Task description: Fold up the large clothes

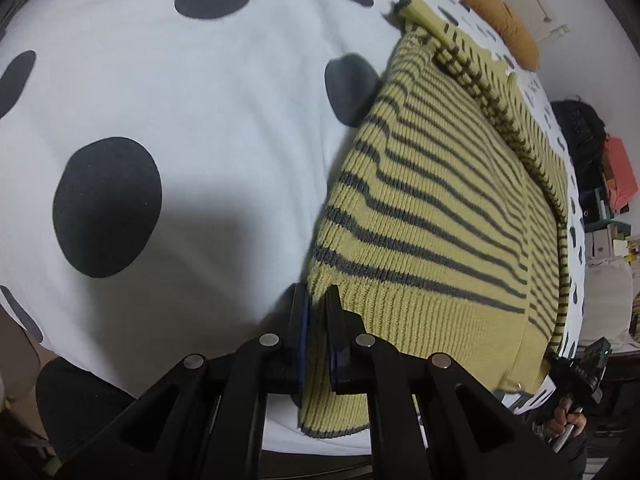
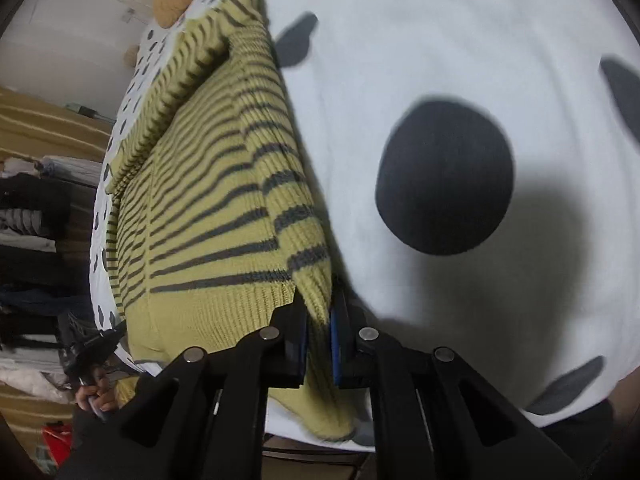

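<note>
A yellow-green knit sweater with dark grey stripes (image 1: 432,216) lies on the bed, its sleeves folded in over the body. My left gripper (image 1: 318,344) is shut on the sweater's near left hem corner. In the right wrist view the sweater (image 2: 208,208) stretches away to the left, and my right gripper (image 2: 319,344) is shut on its near right hem corner. Each gripper also shows small in the other's view, at the far hem corner: the right gripper (image 1: 576,372) and the left gripper (image 2: 86,354).
The bed has a white cover with large dark spots (image 1: 168,128), also seen in the right wrist view (image 2: 460,100). An orange-brown pillow (image 1: 492,8) lies at the head of the bed. Bags and boxes (image 1: 612,176) stand beside the bed; hanging clothes (image 2: 32,216) show at the left.
</note>
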`<state>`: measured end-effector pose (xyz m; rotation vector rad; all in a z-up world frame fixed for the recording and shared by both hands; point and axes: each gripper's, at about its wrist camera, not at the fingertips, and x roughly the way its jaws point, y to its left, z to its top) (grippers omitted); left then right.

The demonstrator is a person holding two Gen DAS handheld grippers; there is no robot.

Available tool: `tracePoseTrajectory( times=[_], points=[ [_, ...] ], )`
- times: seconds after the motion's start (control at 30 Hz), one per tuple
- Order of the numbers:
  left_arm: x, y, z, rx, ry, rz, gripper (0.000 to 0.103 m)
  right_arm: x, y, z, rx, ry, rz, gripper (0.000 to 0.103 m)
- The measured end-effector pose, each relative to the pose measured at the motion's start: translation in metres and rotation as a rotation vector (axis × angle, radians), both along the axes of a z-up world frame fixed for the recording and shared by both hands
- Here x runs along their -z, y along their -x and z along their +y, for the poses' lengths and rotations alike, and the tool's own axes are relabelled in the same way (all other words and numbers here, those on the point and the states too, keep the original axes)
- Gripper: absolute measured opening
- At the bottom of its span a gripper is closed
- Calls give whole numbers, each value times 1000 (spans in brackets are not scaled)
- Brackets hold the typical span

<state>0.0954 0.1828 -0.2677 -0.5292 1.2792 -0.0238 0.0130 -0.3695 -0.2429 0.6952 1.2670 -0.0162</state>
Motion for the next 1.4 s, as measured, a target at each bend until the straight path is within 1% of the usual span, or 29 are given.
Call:
tracePoseTrajectory(
  times=[0.03,0.07,0.1,0.13,0.17,0.27,0.3,0.33,0.4,0.43,0.47,0.5,0.53,0.57,0.6,0.63,0.7,0.8,0.87,0.93,1.0,1.03,1.07,1.13,1.23,1.27,1.3,1.37,1.4],
  points=[
    [-4,2,0,-8,22,-14,13,-4,1,0,24,-13,-13,13],
    [-7,5,-1,-5,37,-21,27,-10,3,1,22,-20,-24,18],
    [-8,7,-1,7,35,-24,38,-13,4,3,-1,-16,-26,23],
    [-10,9,-2,19,35,-33,56,-15,6,6,-33,0,-19,36],
    [-10,13,-3,30,38,-46,63,-16,9,10,-66,15,-9,43],
    [-4,22,-14,74,48,-39,65,-11,16,19,-113,6,-1,44],
    [-2,19,-15,78,57,-39,67,-6,19,21,-111,-9,4,44],
    [-3,20,-12,81,67,-44,74,-1,23,25,-103,-27,5,44],
    [0,18,-22,94,79,-58,81,6,26,29,-92,-51,0,44],
    [0,17,-25,105,78,-57,81,7,25,32,-93,-48,-6,46],
    [0,17,-31,122,77,-57,79,6,22,36,-92,-36,-12,37],
    [-2,14,-39,146,53,-61,74,4,21,38,-90,-42,-25,26],
    [-2,11,-46,159,15,-52,46,2,21,40,-93,-62,-29,12],
    [0,8,-52,168,-32,-22,21,0,19,43,-95,-62,-26,12],
    [0,8,-51,162,-29,-16,18,-2,19,44,-103,-49,-30,11],
    [-2,7,-49,147,-10,-18,12,-5,20,45,-113,-39,-37,11],
    [-10,9,-41,111,44,-23,11,-13,22,44,-98,-62,-54,10],
    [-28,12,-31,89,114,-68,11,-29,25,35,-61,-139,-109,9],
    [-40,7,-27,82,159,-93,10,-40,21,29,-44,-189,-142,9],
    [-52,-6,-22,75,182,-119,9,-50,10,24,-30,-228,-175,9],
    [-68,-28,-15,63,202,-152,8,-63,-6,22,-30,-234,-213,9],
    [-76,-40,-13,58,202,-167,8,-72,-21,20,-34,-230,-235,9],
    [-85,-55,-11,57,196,-185,8,-78,-30,18,-37,-225,-249,9],
    [-104,-92,-10,65,176,-219,8,-92,-63,20,-51,-203,-289,9],
    [-131,-160,-14,72,130,-277,8,-110,-125,23,-67,-149,-346,9],
    [-136,-183,-14,67,123,-290,8,-113,-140,23,-64,-138,-359,9],
    [-139,-216,-12,62,124,-297,8,-115,-163,21,-57,-130,-374,9],
    [-136,-273,-16,48,118,-287,8,-115,-202,14,-30,-110,-388,9],
    [-133,-294,-19,47,107,-280,8,-113,-224,10,-14,-106,-397,9]
  ],
)
